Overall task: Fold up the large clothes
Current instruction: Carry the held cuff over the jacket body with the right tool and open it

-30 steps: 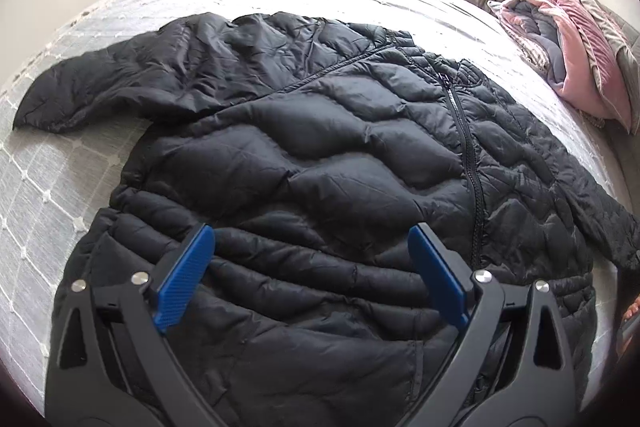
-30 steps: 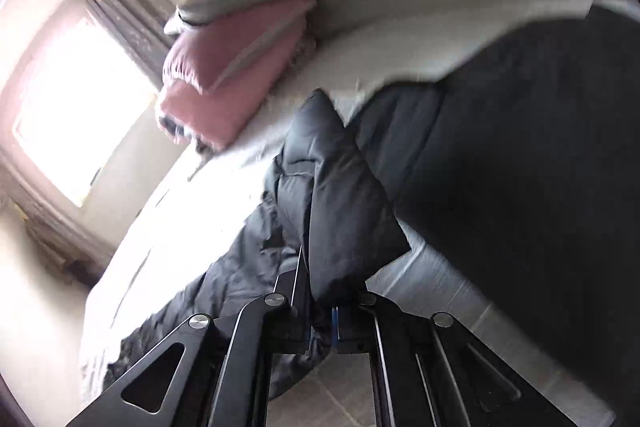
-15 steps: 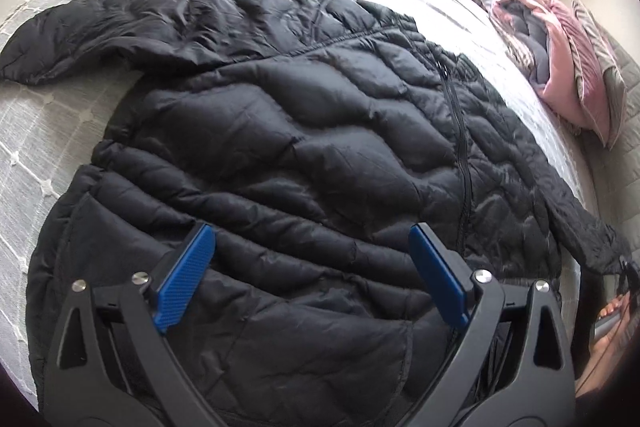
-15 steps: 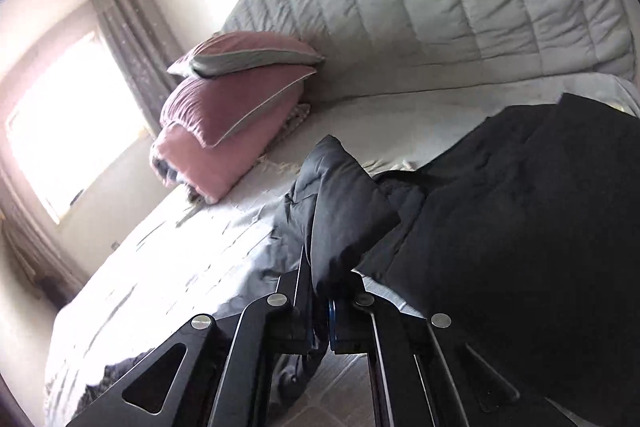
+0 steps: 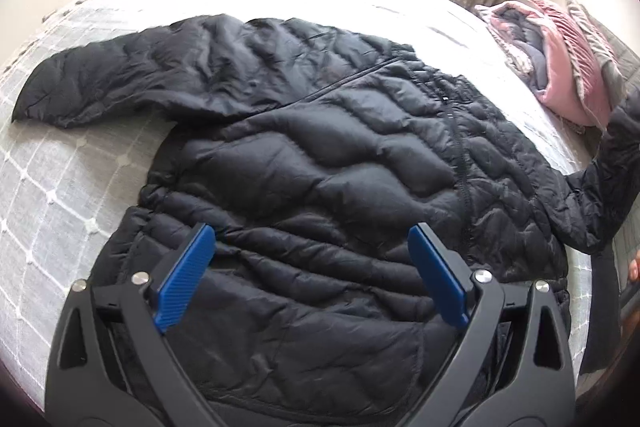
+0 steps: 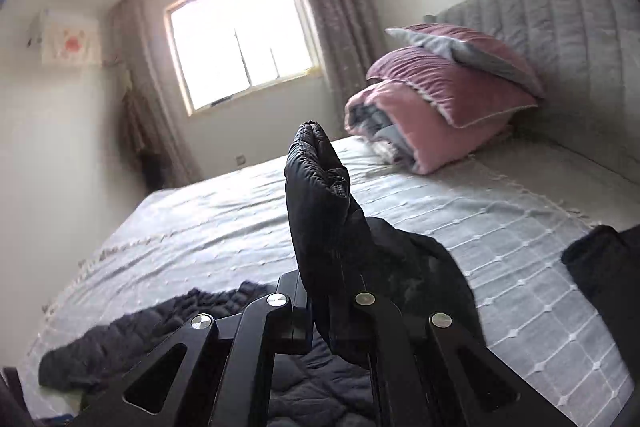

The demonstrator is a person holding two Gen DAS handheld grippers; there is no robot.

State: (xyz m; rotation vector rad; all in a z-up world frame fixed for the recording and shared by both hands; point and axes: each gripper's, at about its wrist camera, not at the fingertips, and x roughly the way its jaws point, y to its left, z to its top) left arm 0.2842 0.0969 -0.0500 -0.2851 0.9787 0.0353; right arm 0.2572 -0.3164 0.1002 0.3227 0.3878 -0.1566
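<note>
The right tongs (image 6: 332, 303) are clamped on the cuff end of the right sleeve (image 6: 320, 195) of the black quilted puffer jacket (image 5: 340, 187), and that sleeve has come up off the bed: in the left wrist view it now rises steeply at the right edge of frame (image 5: 616, 163), in front of the pink folded bedding and pillows (image 5: 560, 67), where half a second ago it lay low and stretched toward the lower right. In the right wrist view the pinched cuff stands upright above the tongs, against the window (image 6: 240, 35), and the view is nearly level; one second ago it was strongly rolled and blurred. Judgement: the sleeve lift is under way, the first fold of the sleeve across the jacket body is not yet made. The left tongs (image 5: 312, 267) hang wide open over the lower front of the jacket, blue pads (image 5: 184, 279) apart, gripping nothing; their opening is unchanged across the earlier frames. The jacket lies front up, zipped, spread on the grey-white gridded bedspread (image 5: 60, 187), its other sleeve (image 5: 120, 87) flat to the left as before.
</note>
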